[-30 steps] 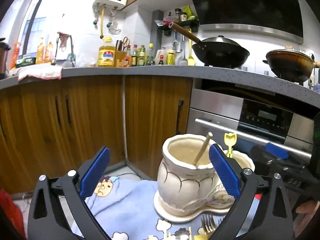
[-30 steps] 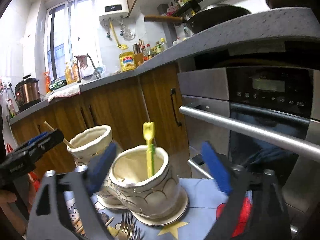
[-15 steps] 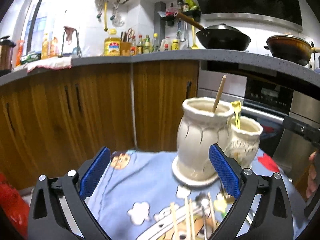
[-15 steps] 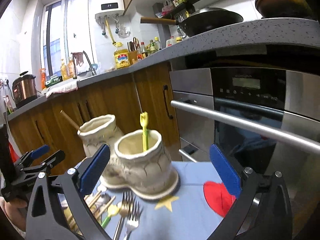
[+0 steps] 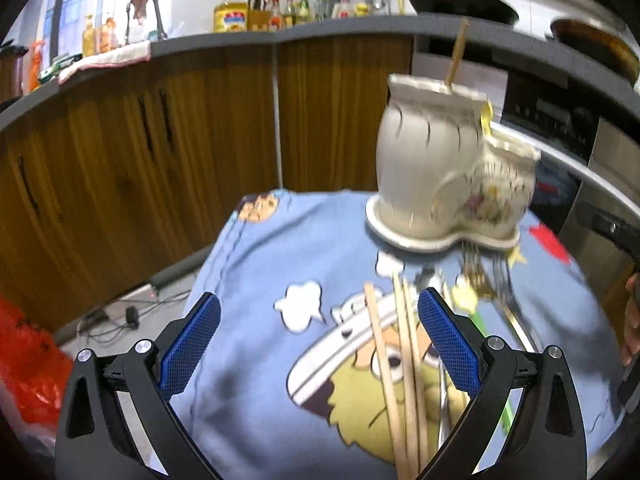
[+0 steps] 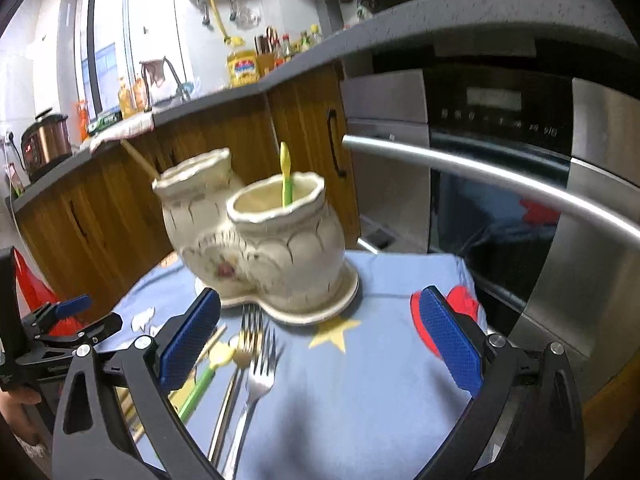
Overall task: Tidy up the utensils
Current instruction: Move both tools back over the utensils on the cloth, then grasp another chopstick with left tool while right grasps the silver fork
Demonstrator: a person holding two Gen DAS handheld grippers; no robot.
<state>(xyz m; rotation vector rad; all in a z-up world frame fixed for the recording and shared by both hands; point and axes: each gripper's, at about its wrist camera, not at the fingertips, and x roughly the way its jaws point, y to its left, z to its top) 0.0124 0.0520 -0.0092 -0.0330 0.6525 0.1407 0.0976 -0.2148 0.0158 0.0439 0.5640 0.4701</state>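
Observation:
A cream ceramic double-pot holder (image 5: 444, 172) (image 6: 256, 240) stands at the far side of a blue cartoon cloth (image 5: 280, 360) (image 6: 360, 380). One chopstick (image 5: 457, 58) leans in its taller pot, a yellow-green utensil (image 6: 285, 178) stands in the shorter. Wooden chopsticks (image 5: 400, 364) lie on the cloth just inside the right finger of my open, empty left gripper (image 5: 318, 340). Two metal forks (image 6: 256, 360) and a green-handled utensil (image 6: 198, 388) lie by the left finger of my open right gripper (image 6: 320, 334), which holds nothing. The forks (image 5: 492, 280) show blurred in the left wrist view.
Wooden cabinets (image 5: 160, 152) and a grey counter (image 5: 240, 40) with bottles run behind. A steel oven with a bar handle (image 6: 500, 176) is close on the right. An orange-red bag (image 5: 28, 364) lies on the floor at left. A hand (image 6: 16, 404) holds the other gripper.
Both grippers have risen and tilted down, so the holder sits farther off and the chopsticks and forks on the cloth have come into full view. Both stay open.

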